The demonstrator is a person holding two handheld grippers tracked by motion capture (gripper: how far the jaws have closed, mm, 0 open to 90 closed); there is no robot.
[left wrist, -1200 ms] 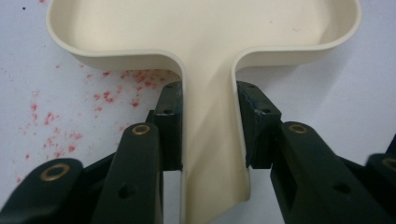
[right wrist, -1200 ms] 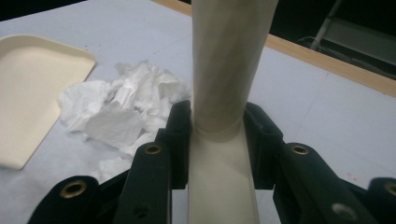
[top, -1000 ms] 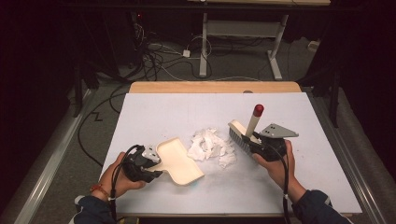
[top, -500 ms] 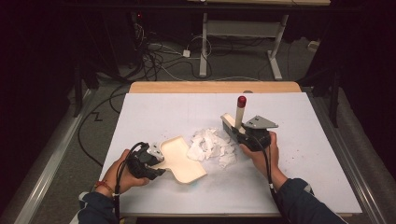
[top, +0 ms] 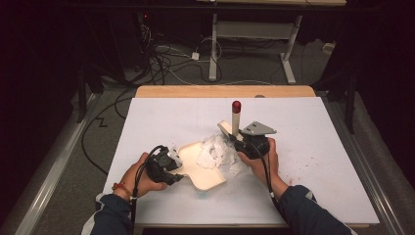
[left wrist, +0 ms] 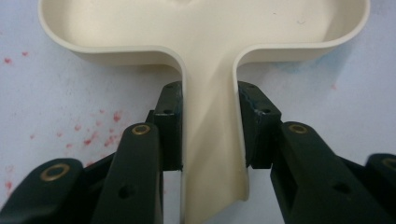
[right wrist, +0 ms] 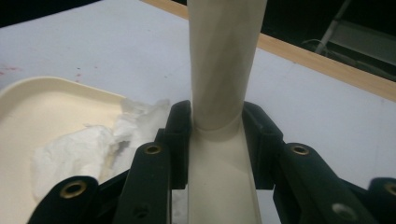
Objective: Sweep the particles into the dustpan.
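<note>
Between left gripper point(left wrist: 208, 135) jaws: dustpan point(top: 208, 171) handle, clamped; right gripper point(right wrist: 217, 144) grips brush point(top: 234, 126) (upright) beside paper scraps point(top: 215, 152).

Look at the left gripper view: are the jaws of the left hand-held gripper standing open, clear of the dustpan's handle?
No: the left hand-held gripper is clamped on the cream dustpan, its black pads pressing both sides of the handle.

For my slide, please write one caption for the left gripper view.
Left gripper, jaws shut on the cream dustpan handle, above the white table speckled with red.
</note>
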